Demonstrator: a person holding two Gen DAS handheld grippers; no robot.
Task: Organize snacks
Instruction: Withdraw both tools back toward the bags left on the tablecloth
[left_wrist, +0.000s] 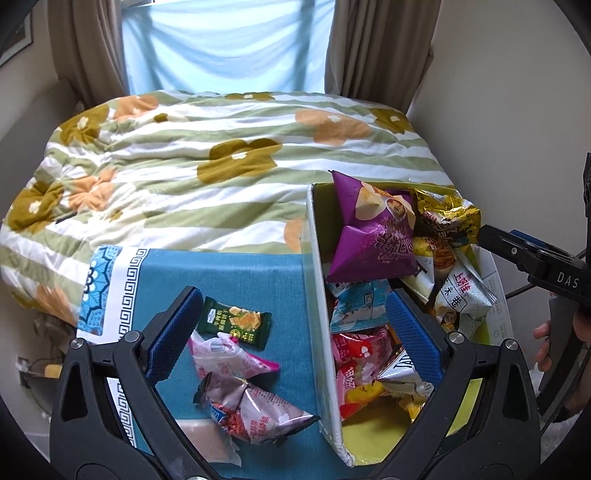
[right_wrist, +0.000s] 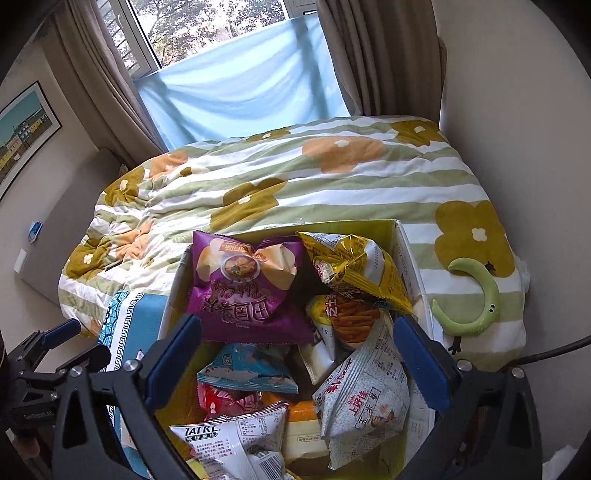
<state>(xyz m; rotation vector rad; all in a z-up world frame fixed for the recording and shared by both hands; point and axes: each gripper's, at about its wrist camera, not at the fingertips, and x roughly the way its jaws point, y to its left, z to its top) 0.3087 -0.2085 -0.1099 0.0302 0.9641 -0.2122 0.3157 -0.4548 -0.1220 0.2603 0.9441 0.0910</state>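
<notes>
White cardboard box with yellow-green lining (left_wrist: 314, 280), right half of the left wrist view: filled with snack packets, a purple crisp bag (left_wrist: 373, 236) and a gold foil bag (right_wrist: 354, 269) on top. Teal patterned cloth (left_wrist: 236, 269), lower left of that view: carries a dark green cracker packet (left_wrist: 232, 321) and pink-and-silver wrapped sweets (left_wrist: 251, 402). Left tongs (left_wrist: 295, 332): released, spread wide, straddling the box wall. Right tongs (right_wrist: 299, 362): released, wide open above the box contents, nothing grasped. Floral striped quilt on the bed (left_wrist: 207, 155) behind.
</notes>
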